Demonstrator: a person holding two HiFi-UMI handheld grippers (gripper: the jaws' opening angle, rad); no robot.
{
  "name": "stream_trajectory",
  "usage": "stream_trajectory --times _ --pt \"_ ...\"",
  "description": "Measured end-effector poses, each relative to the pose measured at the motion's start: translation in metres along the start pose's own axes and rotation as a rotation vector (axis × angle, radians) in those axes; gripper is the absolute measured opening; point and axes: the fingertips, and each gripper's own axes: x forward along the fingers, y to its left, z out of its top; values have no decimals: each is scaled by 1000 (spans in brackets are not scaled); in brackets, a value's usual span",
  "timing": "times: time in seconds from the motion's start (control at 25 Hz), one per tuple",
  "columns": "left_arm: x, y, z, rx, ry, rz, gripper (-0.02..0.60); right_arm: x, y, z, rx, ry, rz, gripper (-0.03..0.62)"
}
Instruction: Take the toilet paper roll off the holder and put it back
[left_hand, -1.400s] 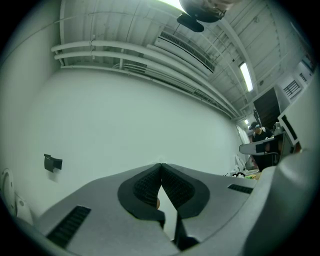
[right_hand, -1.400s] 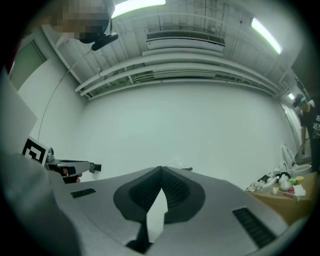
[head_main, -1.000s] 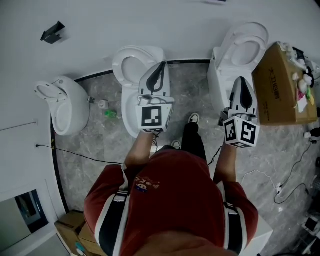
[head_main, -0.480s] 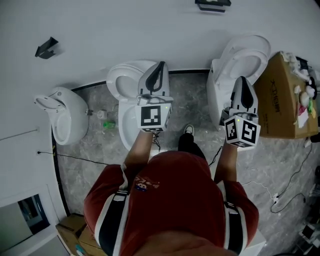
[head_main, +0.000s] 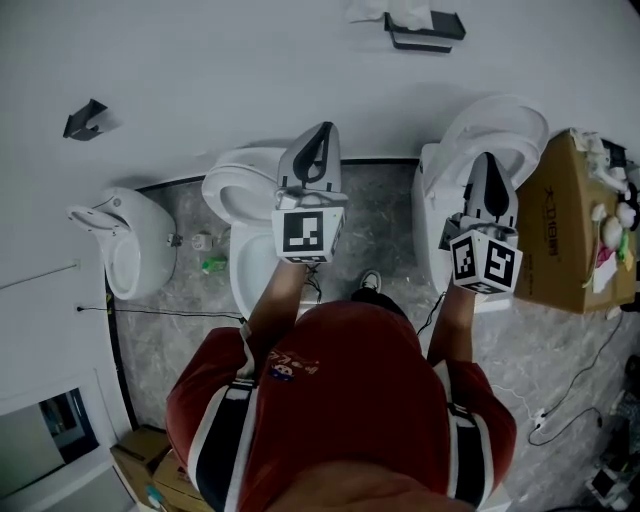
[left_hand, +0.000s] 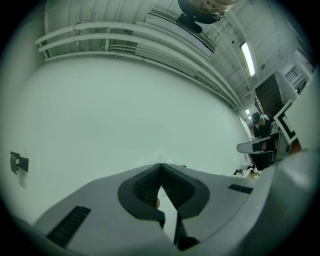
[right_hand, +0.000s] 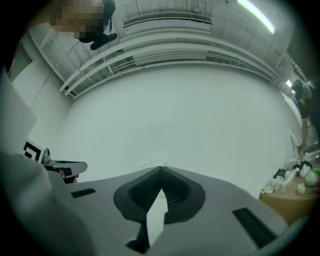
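Observation:
A black wall holder (head_main: 428, 28) with white toilet paper (head_main: 392, 12) on it shows at the top edge of the head view, on the white wall. Both grippers are held up side by side and point at that wall, well short of the holder. My left gripper (head_main: 319, 138) is shut, its tips touching with nothing between them (left_hand: 161, 165). My right gripper (head_main: 488, 166) is shut and empty too (right_hand: 161, 169). The holder lies above and between the two grippers.
Below the grippers stand two white toilets (head_main: 243, 190) (head_main: 486, 120) and a urinal (head_main: 125, 240) at the left. A cardboard box (head_main: 572, 225) with loose items sits at the right. A small black bracket (head_main: 84, 118) hangs on the wall at the left. Cables run over the marble floor.
The view has shifted up the wall, so the black holder with paper has come into sight at the top. Both grippers stay raised and shut in much the same place.

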Motion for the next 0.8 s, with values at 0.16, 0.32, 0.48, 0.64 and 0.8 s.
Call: stream_trajectory --times 0.16,0.32,0.48,0.64,0.8 --pt "46 -4 -7 -4 7 9 18 40 -24 -5 3 4 12 9" --pt "78 -3 -19 0 20 20 18 72 -41 -12 10 6 18 9" --pt "105 9 -26 -9 3 27 18 104 -41 -24 -24 18 29 9" --pt "136 22 -41 -2 -7 11 18 139 -37 -34 -48 20 27 9" --pt "171 45 -59 6 11 -9 18 183 -28 -43 -60 28 25 9"
